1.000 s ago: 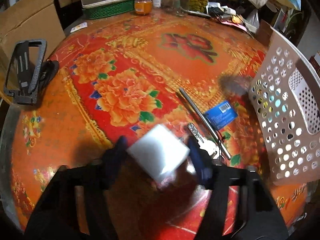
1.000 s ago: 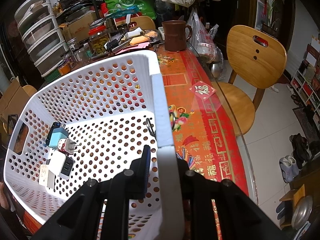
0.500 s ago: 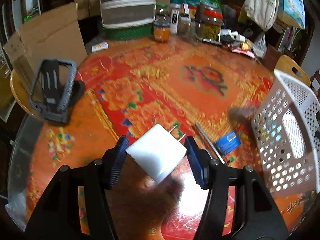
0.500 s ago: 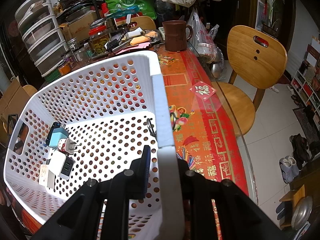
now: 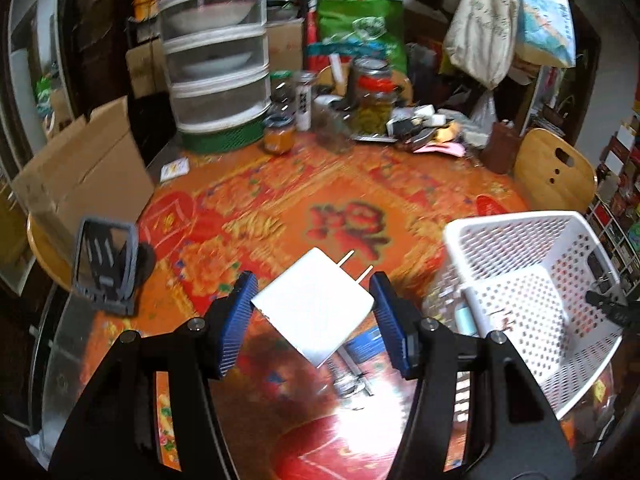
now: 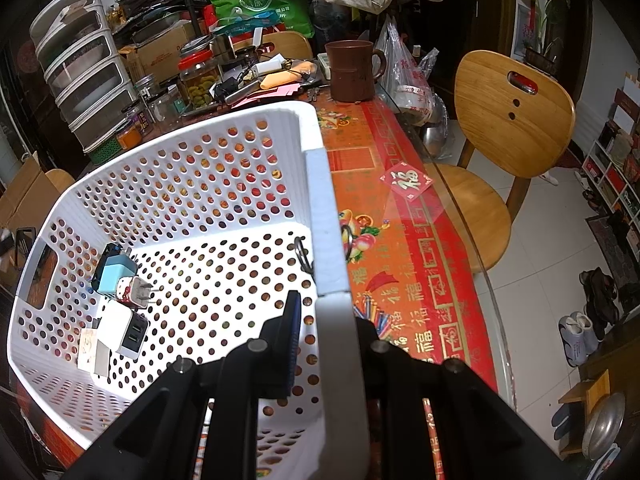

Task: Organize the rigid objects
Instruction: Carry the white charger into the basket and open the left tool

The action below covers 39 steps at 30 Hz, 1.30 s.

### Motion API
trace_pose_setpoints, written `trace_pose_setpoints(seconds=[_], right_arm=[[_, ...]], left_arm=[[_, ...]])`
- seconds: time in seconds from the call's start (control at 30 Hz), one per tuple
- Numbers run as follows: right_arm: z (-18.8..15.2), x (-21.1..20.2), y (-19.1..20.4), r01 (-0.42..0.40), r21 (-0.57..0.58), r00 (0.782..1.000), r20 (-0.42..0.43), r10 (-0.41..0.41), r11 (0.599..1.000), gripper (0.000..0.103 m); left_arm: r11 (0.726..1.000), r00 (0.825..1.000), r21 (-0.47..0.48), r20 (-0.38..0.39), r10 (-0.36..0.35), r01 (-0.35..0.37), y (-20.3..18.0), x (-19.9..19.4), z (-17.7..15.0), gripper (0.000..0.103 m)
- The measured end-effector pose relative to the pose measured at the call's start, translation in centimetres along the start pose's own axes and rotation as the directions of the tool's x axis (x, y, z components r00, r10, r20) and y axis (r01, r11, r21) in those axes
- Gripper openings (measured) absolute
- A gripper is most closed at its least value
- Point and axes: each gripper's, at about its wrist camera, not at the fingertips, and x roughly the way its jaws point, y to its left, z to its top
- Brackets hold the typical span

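Note:
My left gripper is shut on a white plug charger, prongs pointing forward, held up above the red and orange table. The white perforated basket stands to its right on the table. My right gripper is shut on that basket's near rim, one finger inside, one outside. Inside the basket lie a light blue charger, a small patterned plug, a white and black USB charger and small white pieces.
A grey phone stand sits on the table's left. A blue card and metal items lie under my left gripper. Jars, a drawer tower and clutter fill the far side. A brown mug and wooden chair stand to the right.
My left gripper has lifted the white charger up off the table and tilted upward, so the basket's inside has come into view. My right gripper and the basket have not moved.

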Motion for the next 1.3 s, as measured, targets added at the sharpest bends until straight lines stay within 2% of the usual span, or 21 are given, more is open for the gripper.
trace_pose_setpoints(seconds=[0.2, 0.5, 0.93, 1.3], right_arm=[[0.0, 0.0, 0.0, 0.000, 0.000, 1.000, 0.000, 0.000, 1.000, 0.015], [0.0, 0.0, 0.1, 0.000, -0.001, 1.000, 0.000, 0.000, 1.000, 0.015], [-0.3, 0.2, 0.4, -0.011, -0.002, 1.000, -0.003, 0.011, 1.000, 0.015], [-0.2, 0.0, 0.4, -0.012, -0.003, 1.000, -0.004, 0.012, 1.000, 0.015]], left_arm=[[0.997, 0.998, 0.056, 0.022, -0.052, 0.051, -4.8, -1.7, 2.2, 0.056], [0.984, 0.997, 0.163, 0.012, -0.075, 0.072, -11.9, -1.7, 3.1, 0.056], [0.938, 0.992, 0.325, -0.073, -0.101, 0.120, -21.9, 1.6, 0.2, 0.056], [0.901, 0.987, 0.416, -0.143, -0.067, 0.122, -26.4, 4.5, -1.8, 0.056]])
